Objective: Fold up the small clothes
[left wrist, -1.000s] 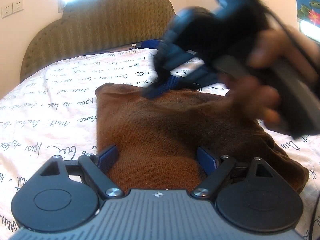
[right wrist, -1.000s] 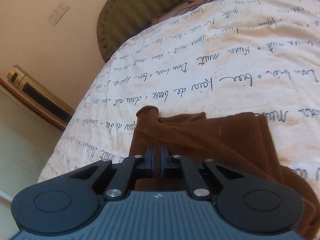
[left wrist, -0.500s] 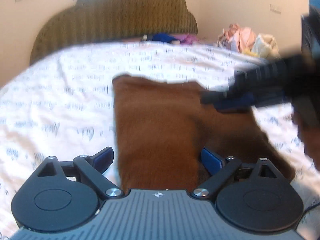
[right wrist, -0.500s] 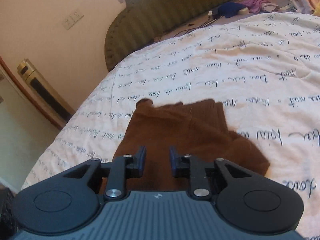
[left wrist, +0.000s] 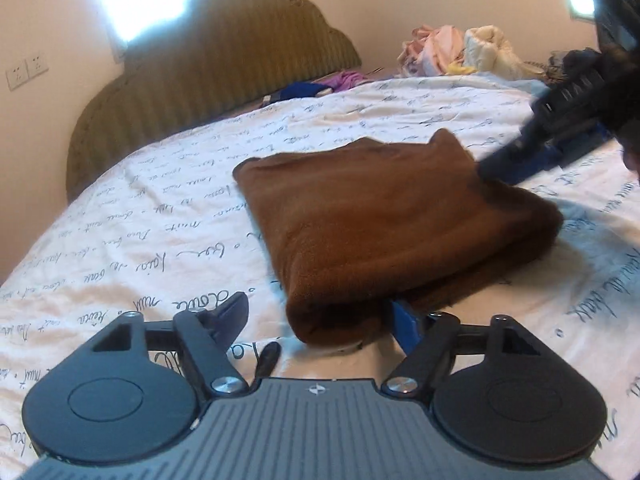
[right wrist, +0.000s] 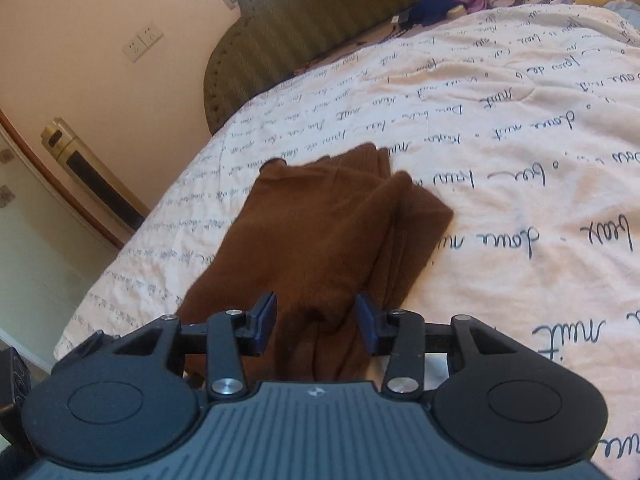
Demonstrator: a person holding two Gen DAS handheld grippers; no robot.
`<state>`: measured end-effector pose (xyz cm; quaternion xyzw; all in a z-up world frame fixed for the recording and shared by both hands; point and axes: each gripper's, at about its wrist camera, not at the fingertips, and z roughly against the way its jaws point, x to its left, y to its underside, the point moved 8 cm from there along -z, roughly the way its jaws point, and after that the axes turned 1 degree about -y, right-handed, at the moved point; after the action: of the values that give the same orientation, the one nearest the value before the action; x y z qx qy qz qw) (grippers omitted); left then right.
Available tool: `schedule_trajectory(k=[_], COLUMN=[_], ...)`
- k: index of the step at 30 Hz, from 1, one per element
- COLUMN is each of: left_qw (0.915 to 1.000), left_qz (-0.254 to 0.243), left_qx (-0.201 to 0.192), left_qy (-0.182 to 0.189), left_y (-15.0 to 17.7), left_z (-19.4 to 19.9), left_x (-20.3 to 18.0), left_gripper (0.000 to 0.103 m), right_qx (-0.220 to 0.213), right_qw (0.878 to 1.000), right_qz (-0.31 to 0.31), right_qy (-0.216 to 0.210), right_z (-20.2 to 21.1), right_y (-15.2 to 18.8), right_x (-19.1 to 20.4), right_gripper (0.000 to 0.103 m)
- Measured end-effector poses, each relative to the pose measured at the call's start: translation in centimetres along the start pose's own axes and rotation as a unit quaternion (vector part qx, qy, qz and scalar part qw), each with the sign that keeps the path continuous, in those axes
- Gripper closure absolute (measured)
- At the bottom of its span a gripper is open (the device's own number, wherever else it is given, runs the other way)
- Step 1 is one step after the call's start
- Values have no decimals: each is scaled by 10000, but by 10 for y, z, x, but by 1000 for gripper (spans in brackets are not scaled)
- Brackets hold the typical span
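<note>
A brown knitted garment (left wrist: pixel 384 220) lies folded in a thick rectangle on the white bedspread (left wrist: pixel 140 248) with script lettering. My left gripper (left wrist: pixel 320 316) is open, its fingers either side of the garment's near corner, low over the bed. My right gripper (right wrist: pixel 316 320) is open just above the garment (right wrist: pixel 316 232), which shows loose folded layers on its right side. The right gripper also shows blurred in the left wrist view (left wrist: pixel 540 152), beside the garment's far right edge.
An olive padded headboard (left wrist: pixel 216 64) stands at the far end of the bed. A pile of pale clothes (left wrist: pixel 460 54) lies at the back right, blue and purple items (left wrist: pixel 304 88) near the headboard. A tall fan heater (right wrist: pixel 92 176) stands beside the bed's left edge.
My right gripper opened, let go of the garment and drew back to its right side. My left gripper pulled back, so the garment's near corner now lies between its open fingers.
</note>
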<state>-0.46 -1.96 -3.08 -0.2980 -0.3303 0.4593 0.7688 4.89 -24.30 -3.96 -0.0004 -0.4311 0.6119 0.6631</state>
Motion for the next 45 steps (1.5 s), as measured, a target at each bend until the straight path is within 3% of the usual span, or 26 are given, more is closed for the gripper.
schedule_trajectory(k=[2, 3, 4, 5, 8, 11, 13, 17, 19, 20, 21, 22, 27, 28, 29, 30, 31, 34, 38, 41, 43, 45], left_qw=[9998, 9997, 9996, 9994, 9977, 9964, 9966, 9977, 9982, 9983, 9981, 9976, 9963, 9957, 9952, 9957, 9961, 9968, 9969, 9987, 9984, 9960], left_qz=[189, 182, 186, 289, 439, 544, 355, 159, 165, 207, 249, 279, 344, 385, 453, 534, 533, 306, 196, 241, 510, 737], left_qx=[92, 144, 140, 90, 5, 380, 281, 201, 23, -33, -44, -29, 106, 104, 106, 142, 169, 184, 199, 11, -226, -489], left_qy=[12, -59, -139, -181, -510, -523, -688, -631, -582, -553, -569, -627, -779, -839, -864, -740, -684, -715, -731, -441, -120, 93], left_y=[0, 0, -2, -6, -9, 14, 11, 4, 1, -1, -2, -3, 0, 1, 2, 4, 6, 9, 8, 2, -7, -26], left_z=[-10, -15, -14, -9, 3, -13, -12, -2, 10, 14, 14, 12, -7, -9, -10, -12, -13, -16, -15, 7, 28, 37], left_x=[2, 2, 3, 7, 19, 24, 20, 16, 17, 18, 19, 20, 17, 18, 21, 22, 22, 15, 14, 17, 23, 25], left_gripper=[32, 49, 76, 85, 91, 91, 91, 89, 82, 80, 70, 60, 57, 69, 77, 86, 88, 90, 88, 79, 61, 56], right_qx=[176, 203, 228, 263, 363, 398, 384, 441, -4, -205, -352, -399, -105, -122, -92, -165, -256, -207, -347, -480, -976, -1239], right_qw=[9998, 9997, 9996, 9994, 9980, 9974, 9977, 9983, 9998, 9993, 9986, 9981, 9941, 9943, 9954, 9963, 9969, 9945, 9949, 9907, 9860, 9832], right_qz=[10, 67, 134, 175, 438, 545, 520, 369, 5, -166, -323, -431, -1079, -1049, -920, -790, -689, -973, -918, -1250, -1349, -1321], right_qy=[69, 102, 136, 172, 291, 260, 218, 2, -205, -265, -246, -174, 54, 137, 230, 300, 280, 343, 246, 233, 109, -250], right_z=[-15, -19, -22, -22, -16, -21, -22, -7, 10, 15, 16, 12, -39, -46, -51, -50, -47, -52, -46, -27, -3, 5], right_y=[8, 11, 11, 11, 11, 20, 19, 3, -20, -31, -43, -53, -76, -76, -76, -75, -74, -58, -55, -68, -83, -100], right_x=[-3, -3, -3, -3, 0, -6, -4, 2, -5, -11, -18, -24, -55, -57, -58, -58, -59, -88, -80, -79, -75, -61], right_gripper=[63, 70, 75, 82, 90, 90, 90, 76, 68, 56, 46, 46, 49, 60, 101, 99, 100, 100, 98, 84, 77, 70])
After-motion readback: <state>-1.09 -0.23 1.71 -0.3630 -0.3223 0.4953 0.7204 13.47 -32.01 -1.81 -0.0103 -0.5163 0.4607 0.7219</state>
